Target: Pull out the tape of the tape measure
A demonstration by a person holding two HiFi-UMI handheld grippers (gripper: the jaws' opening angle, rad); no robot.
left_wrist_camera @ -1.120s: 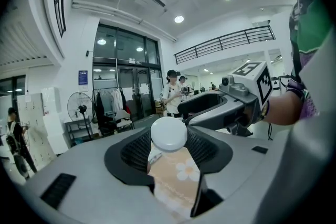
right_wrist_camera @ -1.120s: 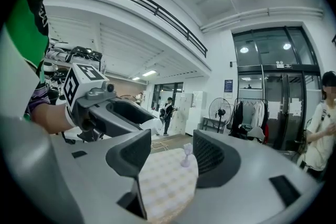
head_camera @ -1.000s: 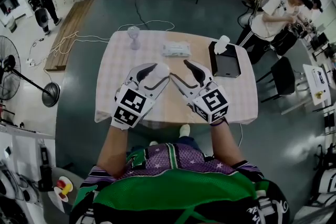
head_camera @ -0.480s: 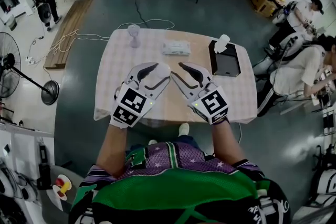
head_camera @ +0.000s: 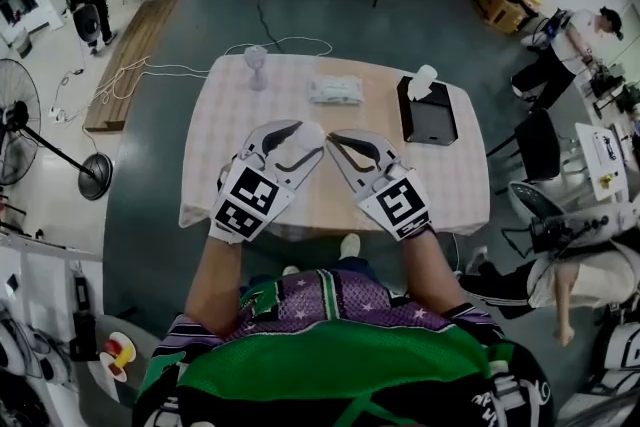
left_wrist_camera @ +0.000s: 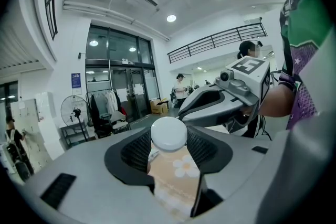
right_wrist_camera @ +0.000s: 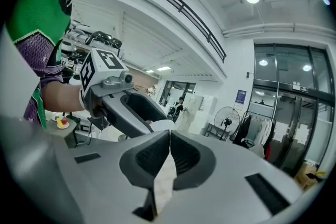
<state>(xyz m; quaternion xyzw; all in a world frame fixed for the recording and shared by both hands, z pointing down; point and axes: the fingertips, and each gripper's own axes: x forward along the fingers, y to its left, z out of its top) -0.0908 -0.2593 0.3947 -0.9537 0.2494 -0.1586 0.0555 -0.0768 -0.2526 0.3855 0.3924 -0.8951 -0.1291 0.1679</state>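
The left tongs (head_camera: 303,142) pinch the tape measure (left_wrist_camera: 169,134) — a small round white case — with a ribbed pad on either flank. They hold it in the air over the near half of the worktop (head_camera: 445,190). I read this as an anchoring grip: the case is held fast with its free side turned toward the other hand, so the tape can be drawn away from it.

Just right of the case, the right tongs (right_wrist_camera: 169,147) point in at it from the opposite side, their tips just beside it. Their jaws have just been closing and now stand pressed together. No tab or strip of tape can be made out between the pads, so I cannot tell whether they have caught the tape's end, though that seems to be what they are placed for. No tape shows outside the case, so the pull looks not yet begun.

Counted from left to right:
- one standing fan (head_camera: 14,127) on the floor
- one pale goblet-shaped thing (head_camera: 256,67), one flat white packet (head_camera: 335,93) and one dark box (head_camera: 431,118) with one white object (head_camera: 423,81) at its far end, all on the worktop's far half, well apart from the hands
- two tongs, one tape measure, one worktop
- three other people at the room's edges — one far left, two at the right
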